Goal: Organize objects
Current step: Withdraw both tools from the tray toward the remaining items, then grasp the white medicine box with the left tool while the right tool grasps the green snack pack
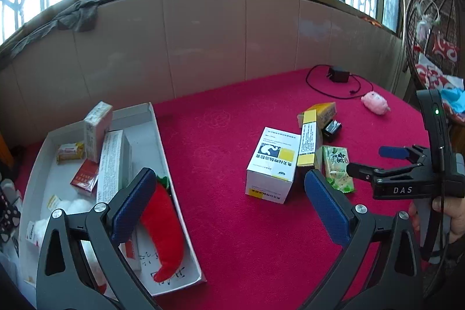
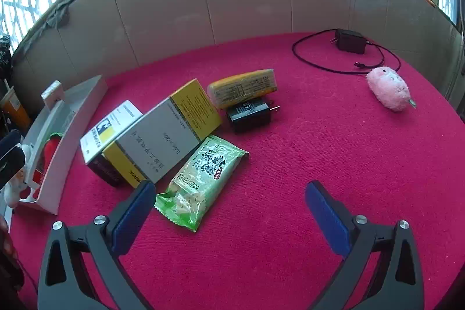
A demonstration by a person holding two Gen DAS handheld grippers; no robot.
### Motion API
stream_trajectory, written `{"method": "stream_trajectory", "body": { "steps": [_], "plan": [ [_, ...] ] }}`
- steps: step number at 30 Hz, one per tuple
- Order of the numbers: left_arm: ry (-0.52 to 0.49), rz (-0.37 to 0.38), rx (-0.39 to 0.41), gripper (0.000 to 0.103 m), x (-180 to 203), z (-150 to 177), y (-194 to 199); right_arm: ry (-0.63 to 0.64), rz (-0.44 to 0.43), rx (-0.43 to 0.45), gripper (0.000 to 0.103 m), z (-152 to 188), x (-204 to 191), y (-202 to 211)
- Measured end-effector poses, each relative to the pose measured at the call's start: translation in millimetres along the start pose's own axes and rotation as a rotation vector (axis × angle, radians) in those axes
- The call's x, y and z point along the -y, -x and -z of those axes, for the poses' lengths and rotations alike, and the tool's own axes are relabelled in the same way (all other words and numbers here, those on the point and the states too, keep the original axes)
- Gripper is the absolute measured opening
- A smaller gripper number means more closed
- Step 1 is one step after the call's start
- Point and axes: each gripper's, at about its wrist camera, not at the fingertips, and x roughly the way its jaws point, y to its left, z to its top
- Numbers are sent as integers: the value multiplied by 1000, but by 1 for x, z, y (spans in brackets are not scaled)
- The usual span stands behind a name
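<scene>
We judge the sorting partly done: the white tray (image 1: 162, 135) at the left already holds several small boxes and a red chili plush (image 1: 164, 225). Still loose on the red tabletop (image 2: 290, 164) are the green snack packet (image 2: 200, 179), two medicine boxes, a yellow packet, a black charger and, far right, the pink plush (image 2: 388, 92). Our left hand-held gripper (image 1: 229, 205) and right hand-held gripper (image 2: 229, 211) both gape wide, holding nothing.

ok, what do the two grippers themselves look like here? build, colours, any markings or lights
Both match: black skeletal frames with triangular cut-outs, silver pivot bolts, textured blue pads on the fingers. Left gripper shows in its own view. Right gripper, seen side-on from the left wrist view, reads "DAS" in white, with a lit green LED on its upright black housing and a thin black cable alongside.
</scene>
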Motion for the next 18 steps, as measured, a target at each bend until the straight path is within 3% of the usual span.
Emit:
{"method": "stream_trajectory", "body": {
  "steps": [6, 13, 15, 18],
  "plan": [
    [-118, -42, -150, 103, 26, -8, -49, -32, 7, -67, 102, -11, -11, -28],
    [-141, -51, -222, 103, 35, -9, -84, 62, 130, -95, 100, -9, -35, -49],
    [-136, -60, -236, 103, 32, -11, -92, 72, 125, -77, 94, -8, -33, -47],
    [-133, -48, -256, 103, 32, -9, -101, 101, 113, -70, 72, -6, -27, -38]
  ]
}}
